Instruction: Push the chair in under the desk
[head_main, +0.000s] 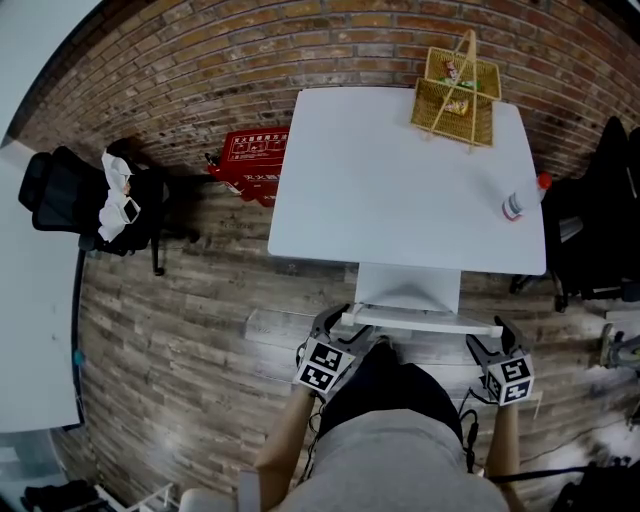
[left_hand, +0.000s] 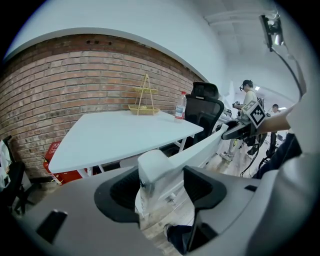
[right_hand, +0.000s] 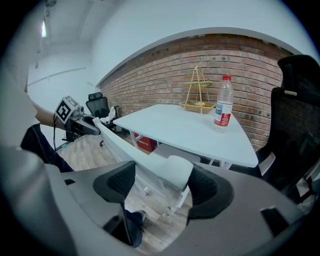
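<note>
A white chair (head_main: 409, 286) stands in front of the white desk (head_main: 380, 190), its seat partly beneath the near edge. Its top back rail (head_main: 420, 320) runs left to right just before my body. My left gripper (head_main: 333, 322) is shut on the rail's left end (left_hand: 156, 167), and the right gripper (head_main: 497, 336) is shut on the right end (right_hand: 176, 171). In the left gripper view the black pads (left_hand: 119, 192) flank the rail's corner, with the right gripper (left_hand: 236, 131) at the rail's far end. The right gripper view shows the left gripper (right_hand: 84, 127) at the opposite end.
A wicker basket (head_main: 457, 95) and a water bottle (head_main: 514, 205) sit on the desk. Black office chairs stand at the left (head_main: 80, 200) and the right (head_main: 600, 215). A red crate (head_main: 250, 160) lies by the brick wall. Another white desk (head_main: 30, 330) borders the left.
</note>
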